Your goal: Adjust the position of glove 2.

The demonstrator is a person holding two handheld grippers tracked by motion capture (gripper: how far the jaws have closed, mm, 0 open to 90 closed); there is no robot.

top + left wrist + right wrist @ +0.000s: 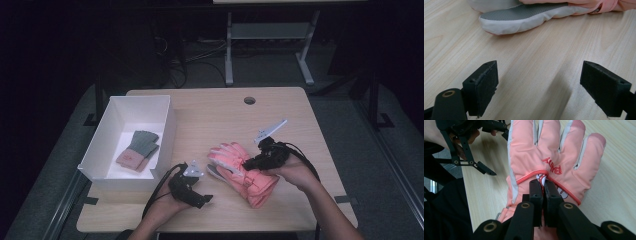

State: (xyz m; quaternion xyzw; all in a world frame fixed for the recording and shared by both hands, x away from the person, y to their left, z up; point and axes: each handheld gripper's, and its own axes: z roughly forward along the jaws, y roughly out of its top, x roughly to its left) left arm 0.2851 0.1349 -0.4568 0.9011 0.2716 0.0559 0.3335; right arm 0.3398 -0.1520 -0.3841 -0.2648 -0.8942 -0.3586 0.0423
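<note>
A pink padded ski glove (255, 185) lies on the wooden table (210, 120), fingers pointing left toward the box. My right gripper (248, 162) is down on it. In the right gripper view the right gripper (543, 182) is shut, pinching a fold of the glove's (531, 152) back next to the red lettering. A grey and white finger part (524, 17) pokes out under the pink glove (584, 3). My left gripper (204, 200) rests near the front edge, short of the glove. The left gripper (539, 75) stands open over bare wood and is also seen from the right gripper view (496, 150).
A white open box (167, 125) stands at the table's left with a grey and pink knit glove (139, 149) lying inside. A round cable hole (249, 100) is near the far edge. Beyond the table are a dark floor and desk legs (229, 50).
</note>
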